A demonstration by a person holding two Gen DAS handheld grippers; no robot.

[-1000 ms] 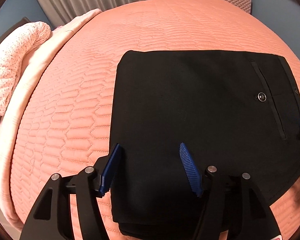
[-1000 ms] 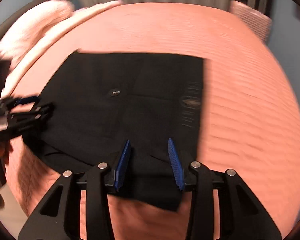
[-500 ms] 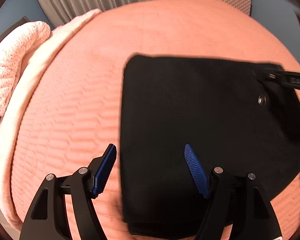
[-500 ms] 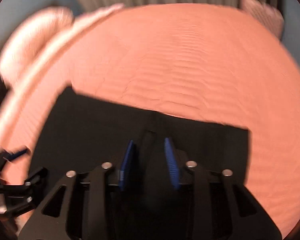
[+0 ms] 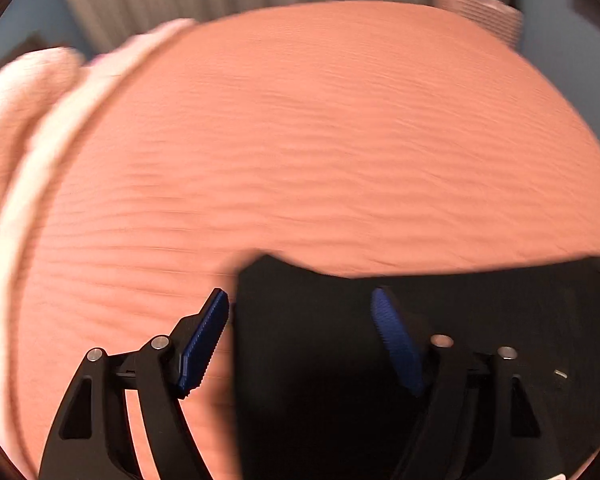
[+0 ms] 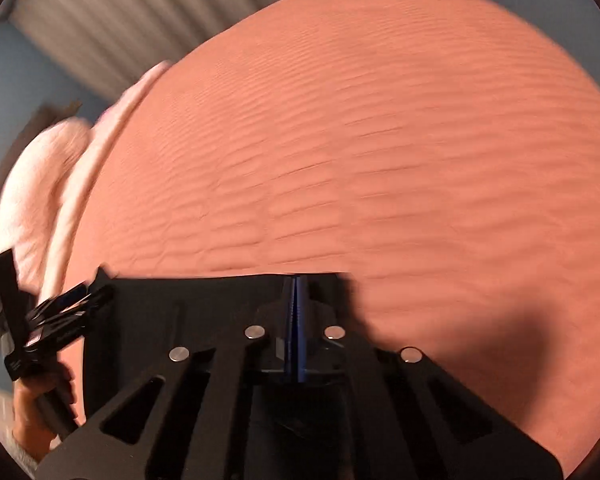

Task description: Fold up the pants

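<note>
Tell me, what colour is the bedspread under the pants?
Salmon-orange bedspread with a quilted pattern, clearest in the right wrist view.

The left gripper (image 5: 300, 320), black-framed with ribbed blue pads, stands with its jaws wide apart over the near left edge of the folded black fabric pants (image 5: 480, 304). They lie on a salmon quilted bedspread (image 5: 320, 140), with pale pink bedding (image 5: 16, 120) at left, blurred.

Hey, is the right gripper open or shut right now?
Shut. In its own wrist view the right gripper has its blue pads pressed together at the far edge of the black pants.
</note>
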